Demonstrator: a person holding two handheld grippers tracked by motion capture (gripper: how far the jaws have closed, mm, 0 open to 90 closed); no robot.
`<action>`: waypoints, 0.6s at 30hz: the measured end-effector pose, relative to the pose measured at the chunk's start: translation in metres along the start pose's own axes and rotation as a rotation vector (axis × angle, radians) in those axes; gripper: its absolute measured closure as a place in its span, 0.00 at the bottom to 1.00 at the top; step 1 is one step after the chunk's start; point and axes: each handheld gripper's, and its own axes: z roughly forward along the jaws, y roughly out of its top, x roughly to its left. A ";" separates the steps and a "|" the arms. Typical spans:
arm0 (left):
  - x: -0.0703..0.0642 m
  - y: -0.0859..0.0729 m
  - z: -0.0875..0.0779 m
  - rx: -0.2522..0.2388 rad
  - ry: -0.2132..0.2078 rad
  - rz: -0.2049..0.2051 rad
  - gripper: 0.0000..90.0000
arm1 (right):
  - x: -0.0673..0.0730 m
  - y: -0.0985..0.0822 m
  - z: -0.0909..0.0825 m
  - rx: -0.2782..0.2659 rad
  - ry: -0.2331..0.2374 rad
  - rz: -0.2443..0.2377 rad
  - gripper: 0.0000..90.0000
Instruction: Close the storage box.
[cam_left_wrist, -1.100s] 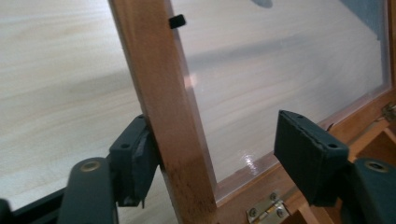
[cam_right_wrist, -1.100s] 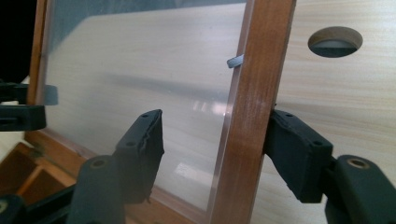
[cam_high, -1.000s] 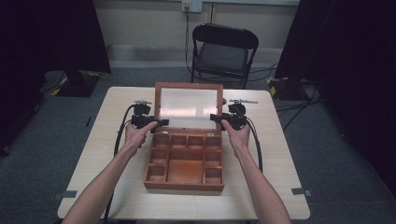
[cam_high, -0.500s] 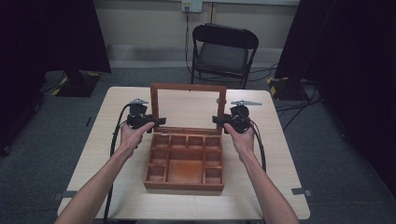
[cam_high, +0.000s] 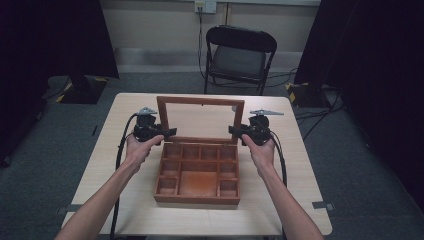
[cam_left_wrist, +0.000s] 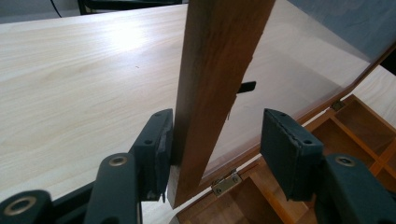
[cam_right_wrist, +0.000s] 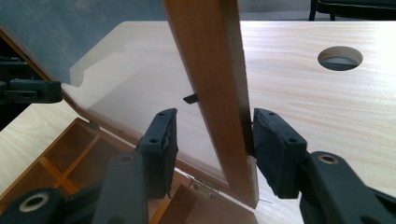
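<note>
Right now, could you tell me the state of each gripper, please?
Left gripper: open astride the lid frame, one pad touching.
Right gripper: open astride the frame, jaws just closing.

Overhead light falls bright on the pale wooden table, throwing white glare across its top and hazy reflections in the wood-framed glass lid, surroundings dark, near black jaws slightly soft.
</note>
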 end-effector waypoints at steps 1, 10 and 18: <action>-0.001 -0.001 -0.001 -0.001 0.000 -0.002 0.50 | 0.000 -0.001 -0.001 0.000 0.002 0.001 0.56; -0.005 -0.005 -0.005 -0.012 0.003 0.021 0.50 | 0.001 -0.004 -0.005 -0.002 0.028 -0.010 0.54; -0.002 -0.008 -0.009 -0.017 -0.015 0.027 0.54 | -0.001 -0.005 -0.004 0.000 0.032 0.005 0.52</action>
